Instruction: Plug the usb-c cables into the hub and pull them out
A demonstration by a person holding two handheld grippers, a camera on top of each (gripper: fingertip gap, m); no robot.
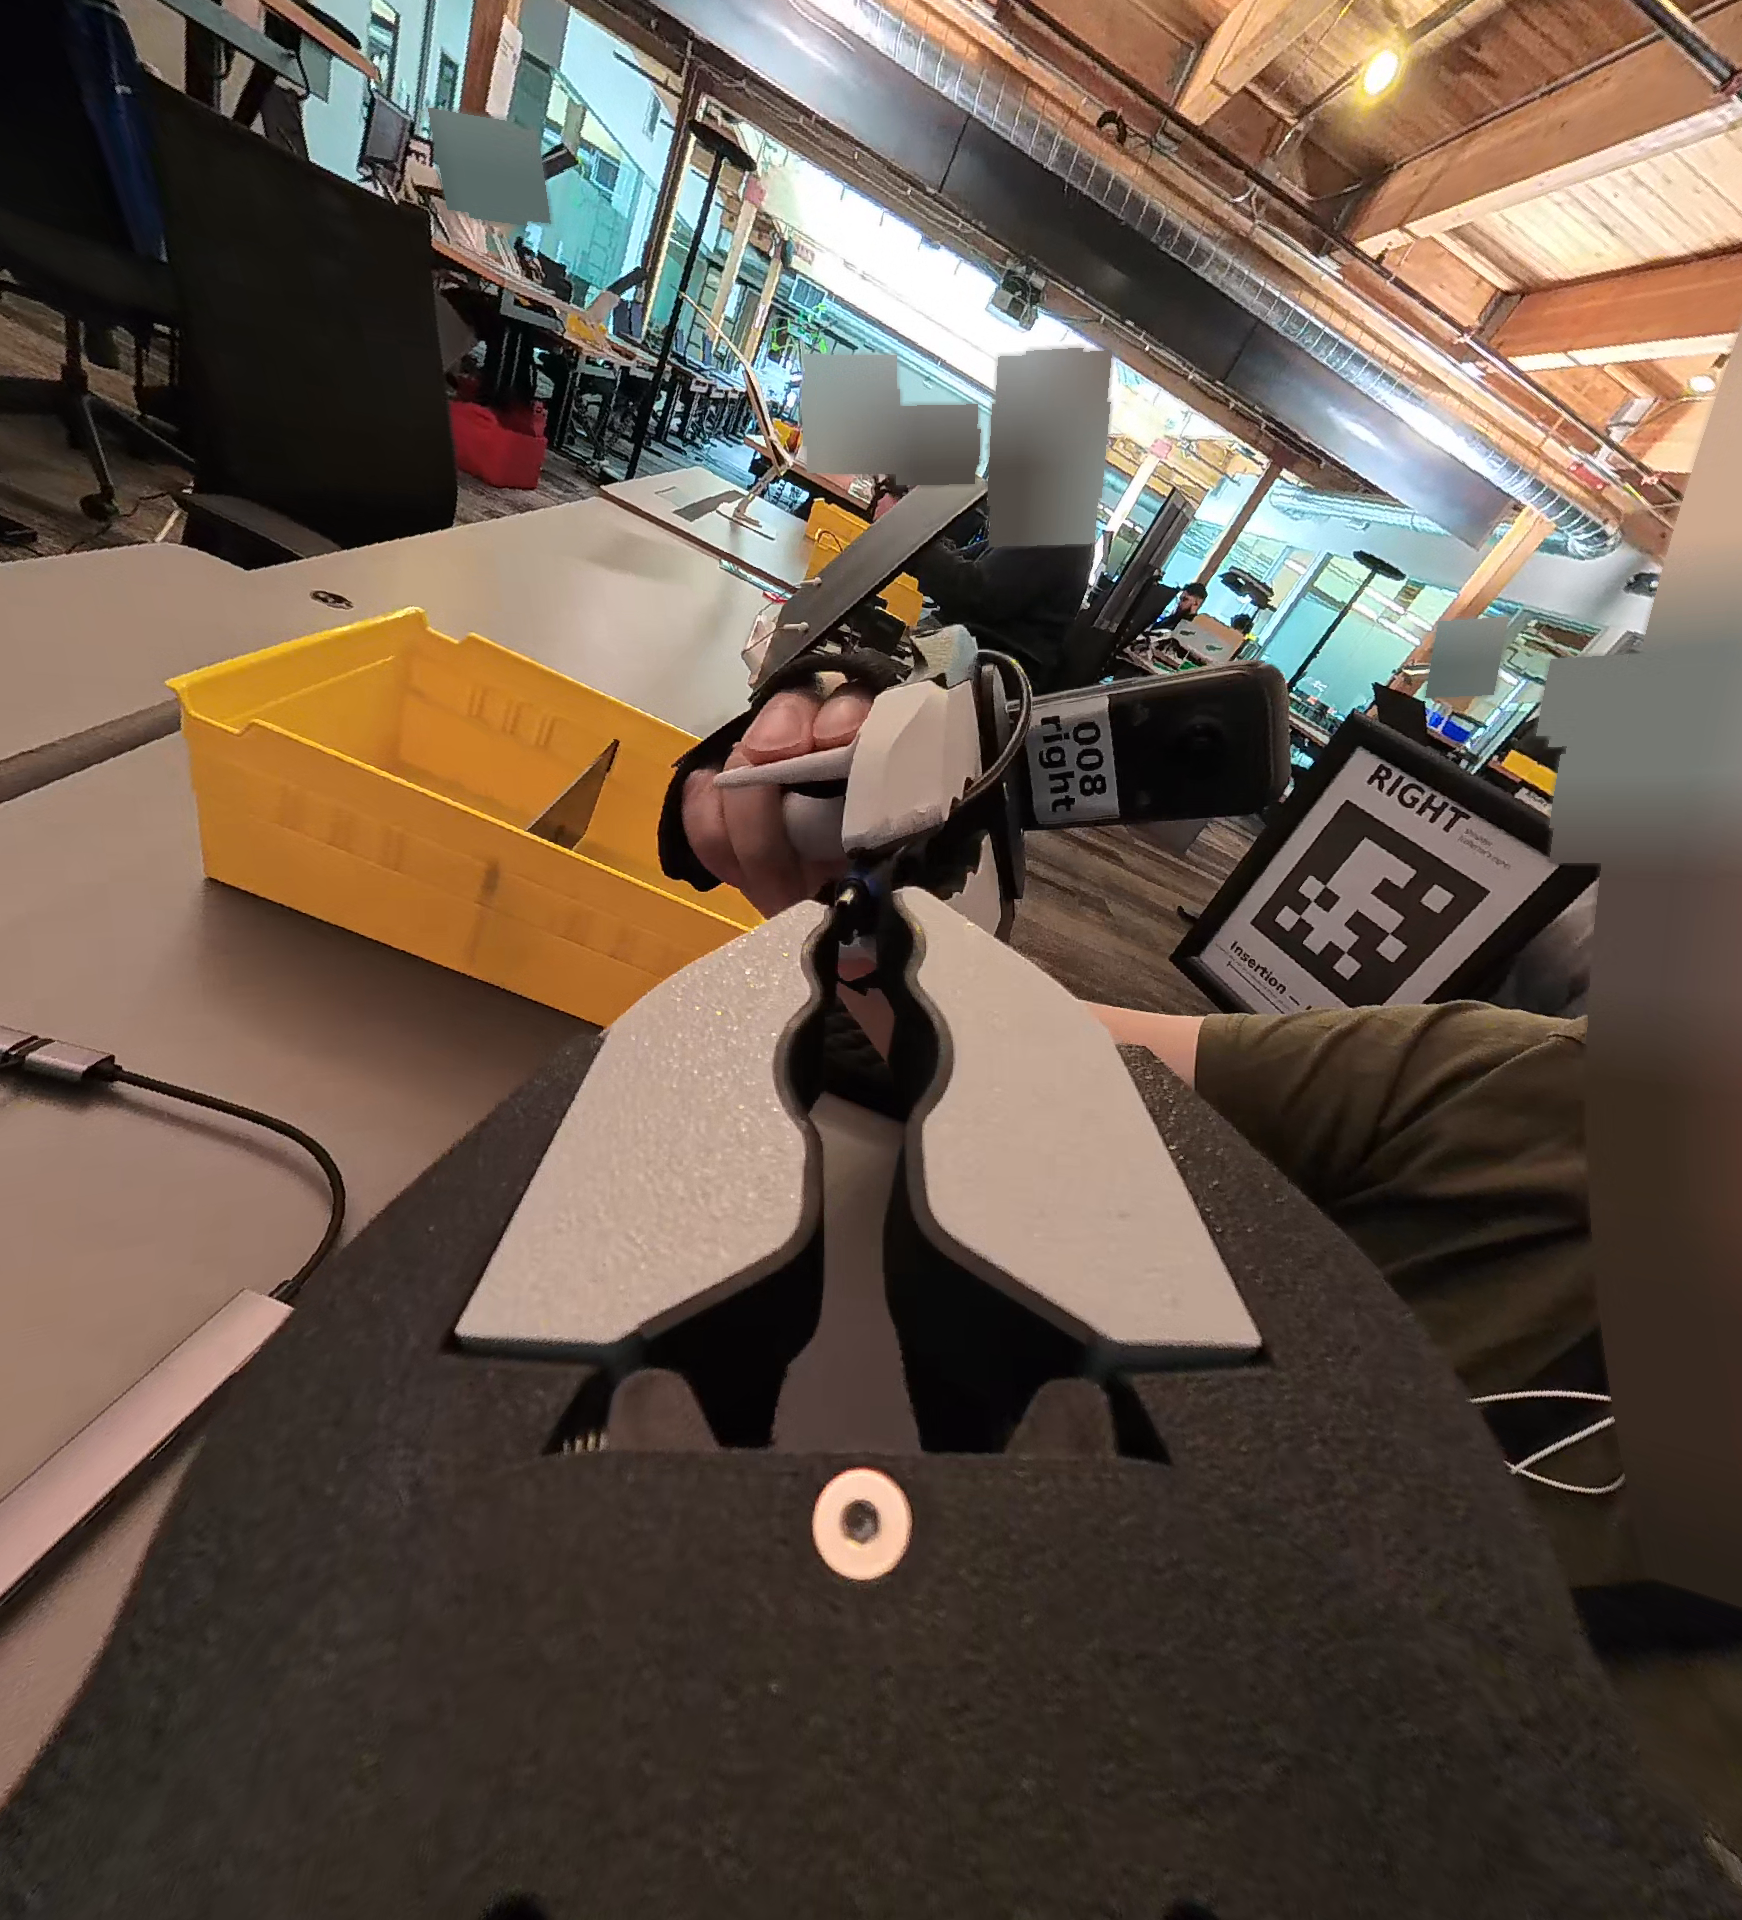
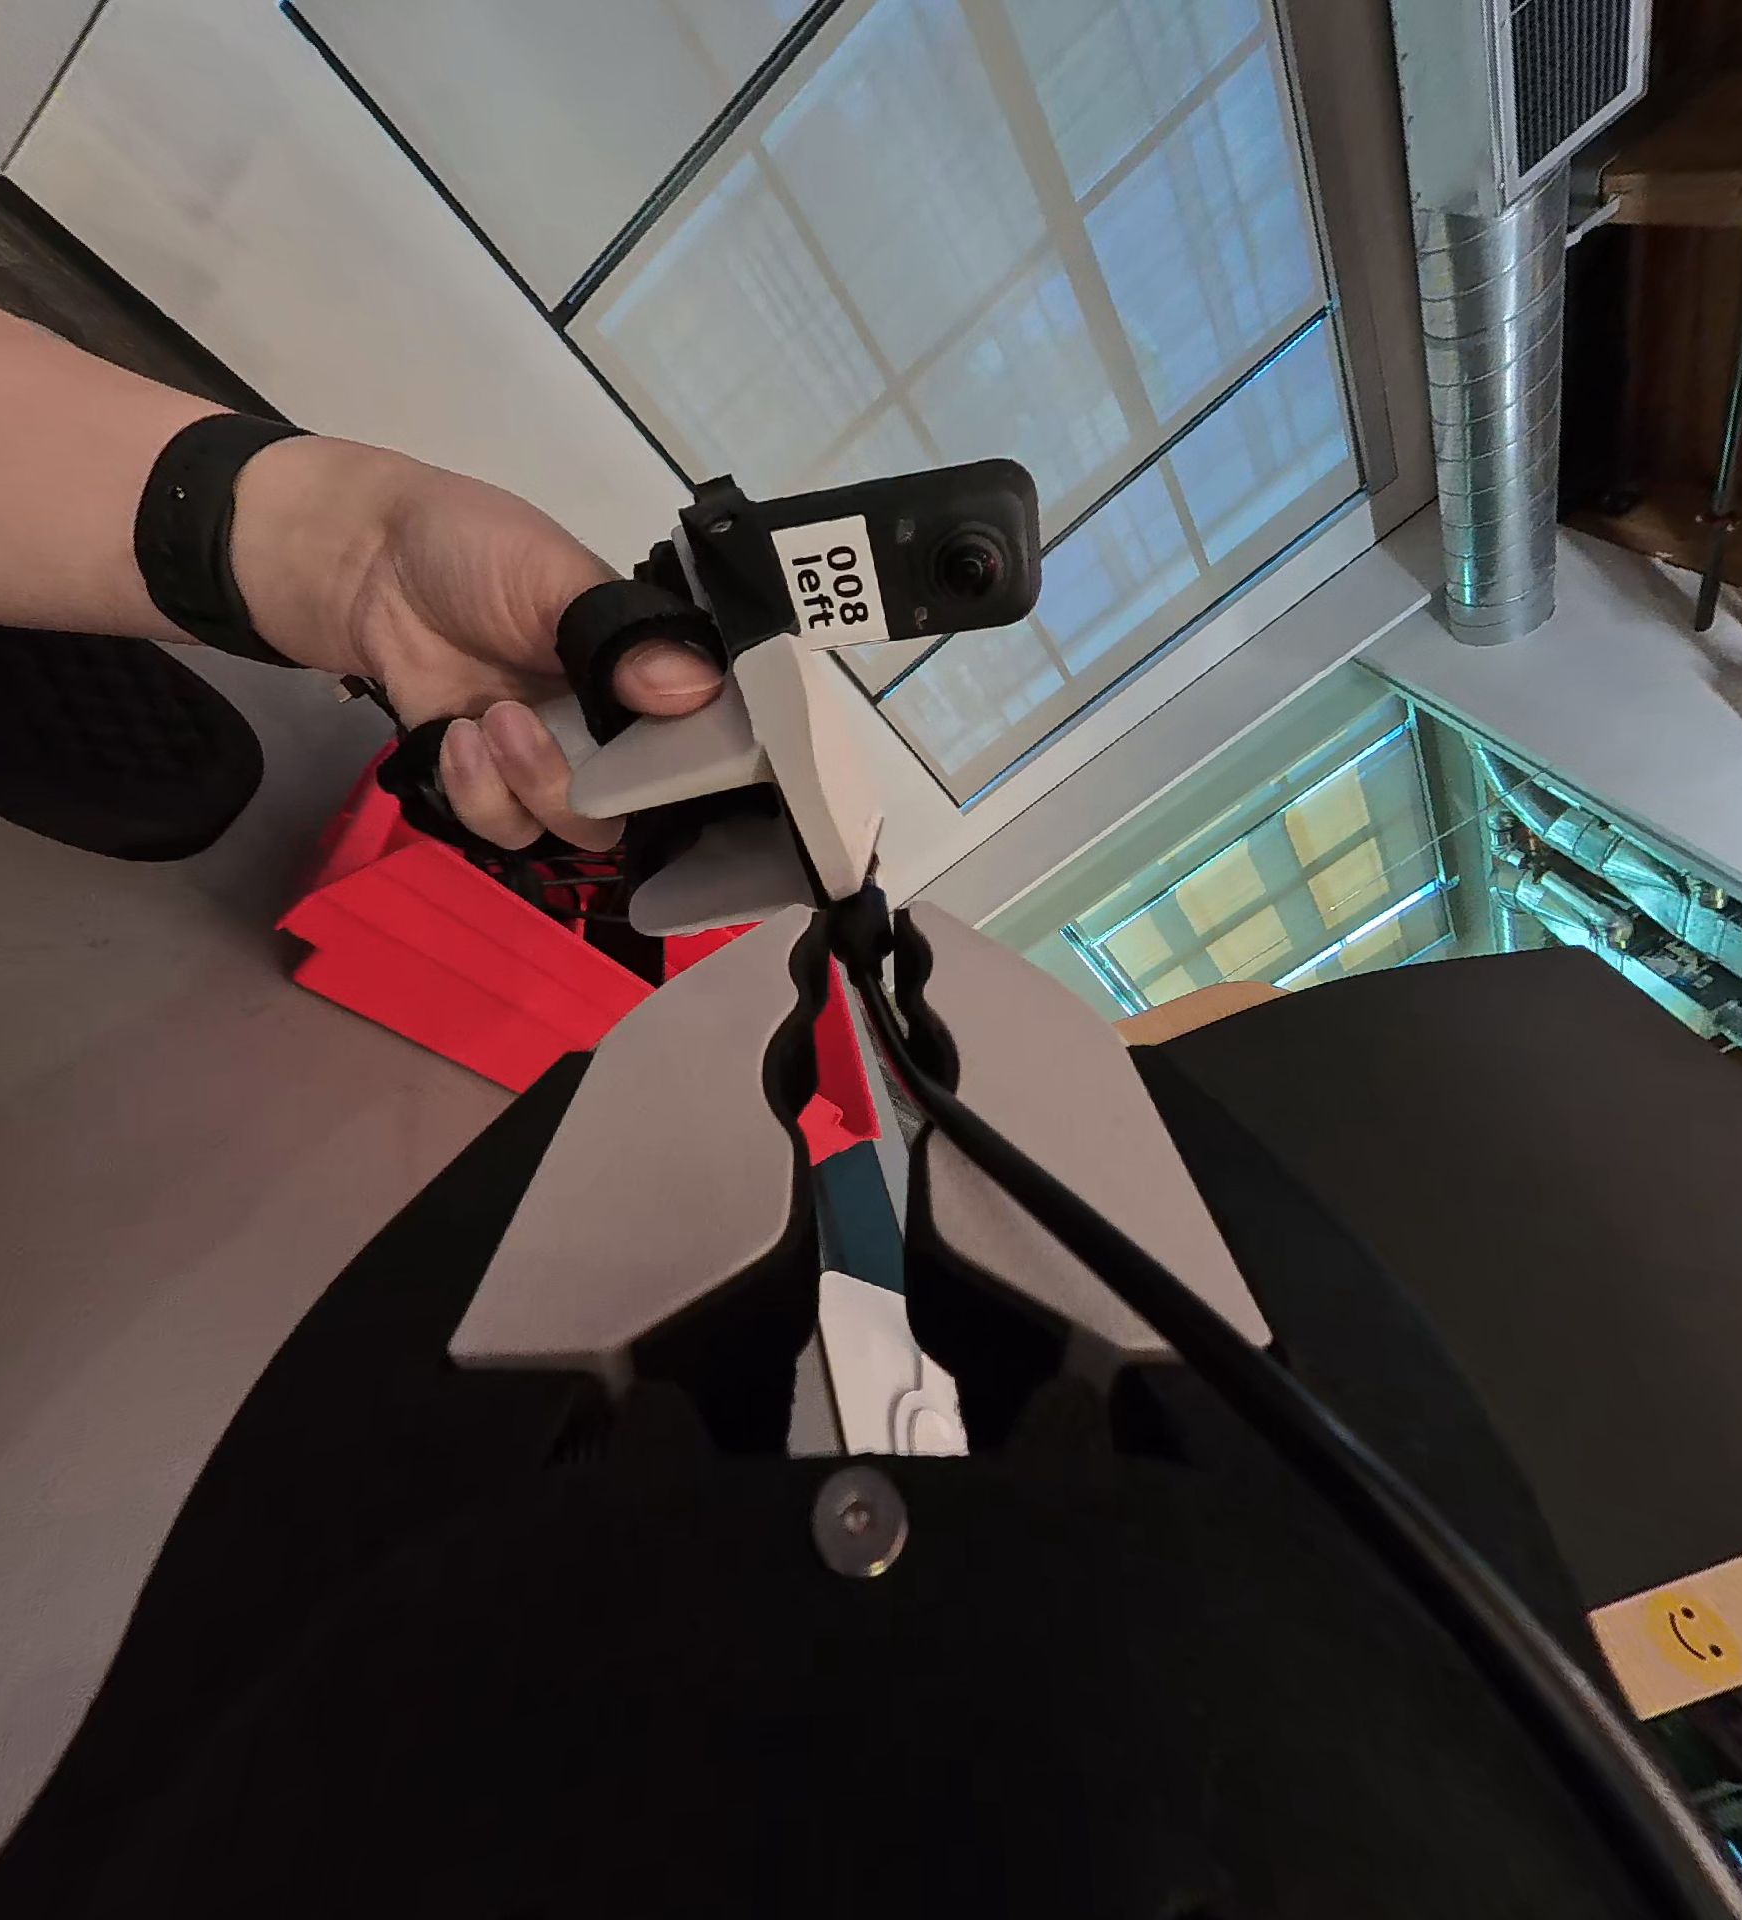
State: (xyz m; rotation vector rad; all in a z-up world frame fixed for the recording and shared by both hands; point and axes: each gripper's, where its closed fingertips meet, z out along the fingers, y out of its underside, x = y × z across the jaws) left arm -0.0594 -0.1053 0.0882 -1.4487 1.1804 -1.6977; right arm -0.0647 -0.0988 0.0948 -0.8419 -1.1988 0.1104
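My left gripper and right gripper meet tip to tip in the air above the table. A black usb-c cable is pinched at the right gripper's tips and trails off to the lower right. Its plug sits between the left gripper's tips, which are closed on it. The right gripper, held in a hand, shows in the left wrist view, and the left gripper in the right wrist view. The grey hub lies on the table at lower left, with its own black lead running to a small grey adapter.
A yellow bin stands on the grey table behind the grippers. A red bin holding dark cables stands on the table in the right wrist view. A framed marker sign leans at the right. A person's olive sleeve is close by. Both grippers' tips are close together, under 4 cm apart.
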